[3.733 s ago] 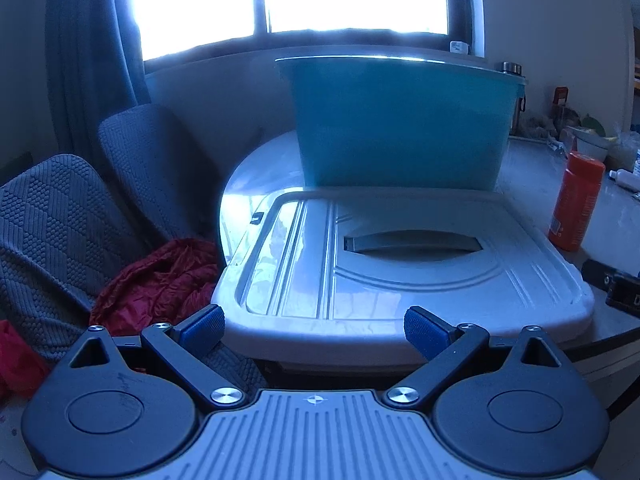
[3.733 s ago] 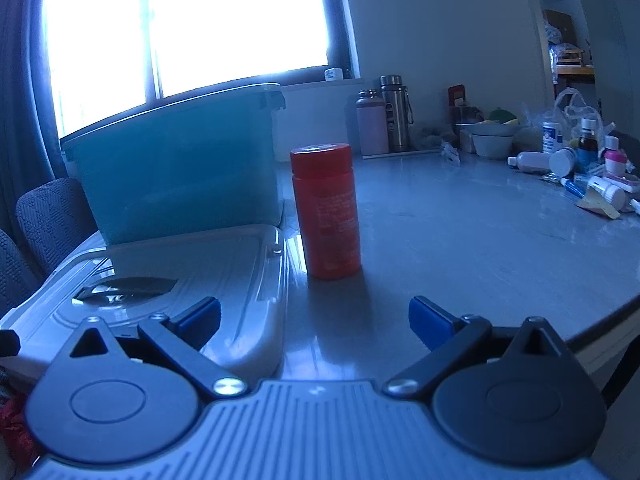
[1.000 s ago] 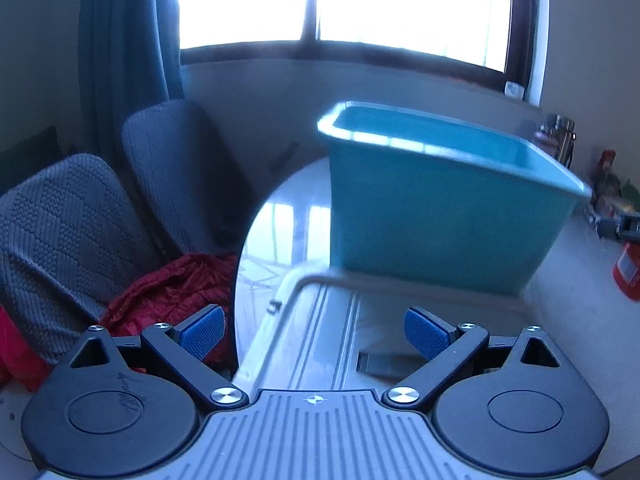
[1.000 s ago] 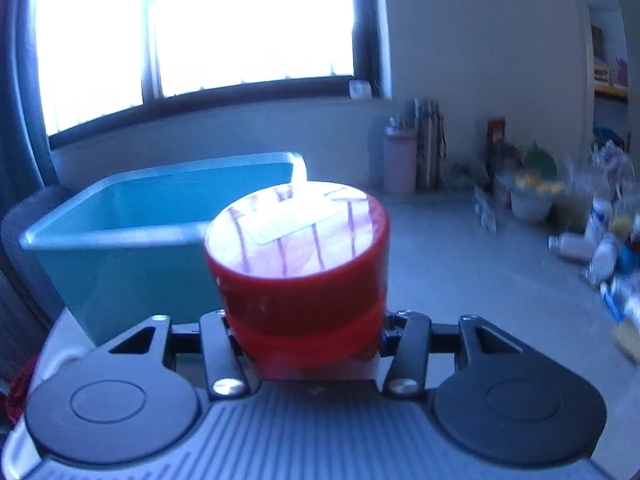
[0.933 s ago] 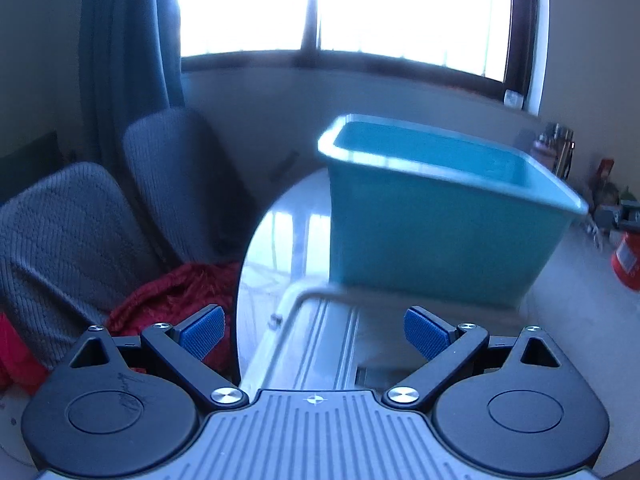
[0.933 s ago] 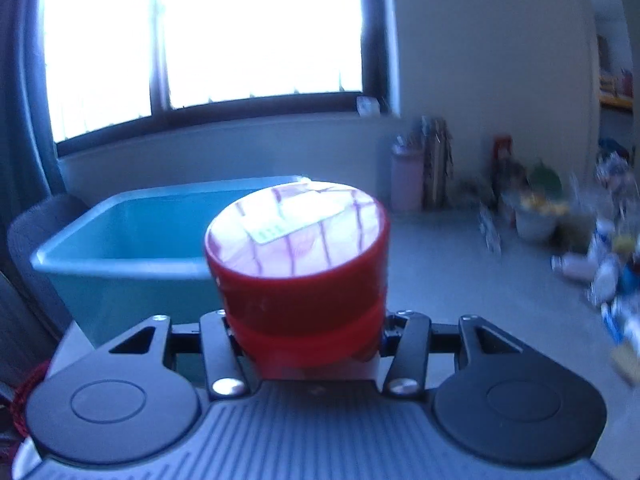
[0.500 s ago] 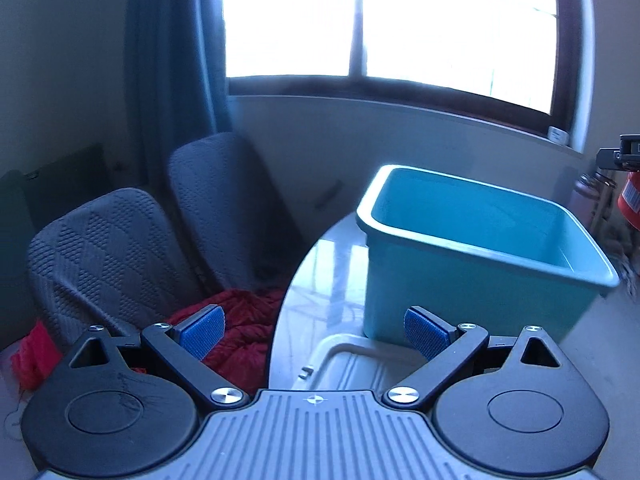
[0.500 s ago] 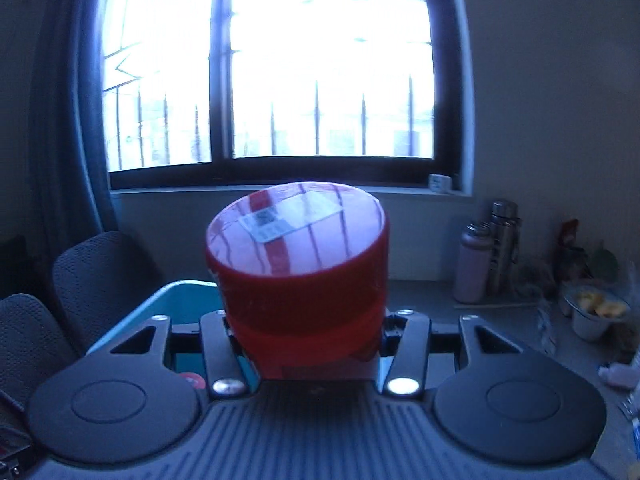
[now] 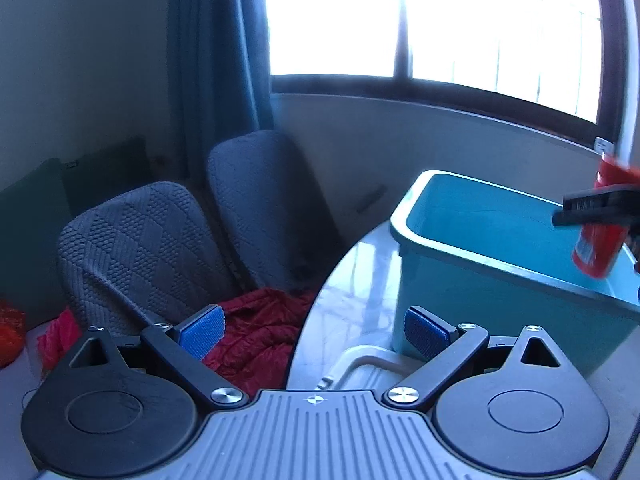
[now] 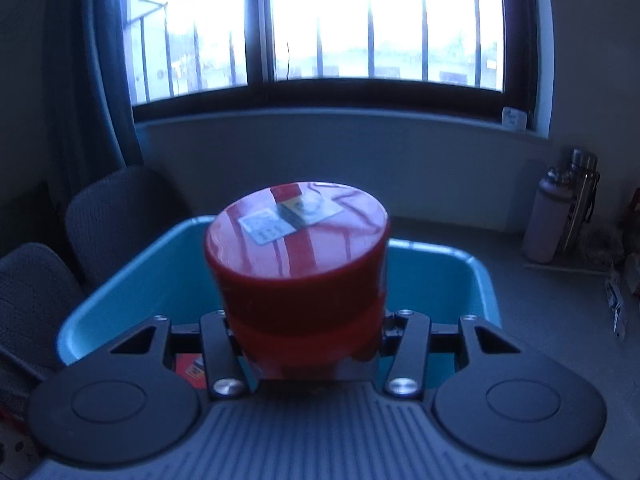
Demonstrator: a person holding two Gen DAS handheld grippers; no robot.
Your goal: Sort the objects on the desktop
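My right tool [image 10: 306, 344] is clamped on the red canister [image 10: 298, 276], holding it above the open teal bin [image 10: 486, 280] so it can drop inside. My left tool [image 9: 316, 330] hangs empty, jaws spread, at the desk [image 9: 352, 280] edge. The canister is glossy, with a sticker on its lid.

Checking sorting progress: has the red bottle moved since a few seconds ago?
Yes. The red bottle left the table beside the teal bin and now hangs above the bin's opening, clamped in the right tool.
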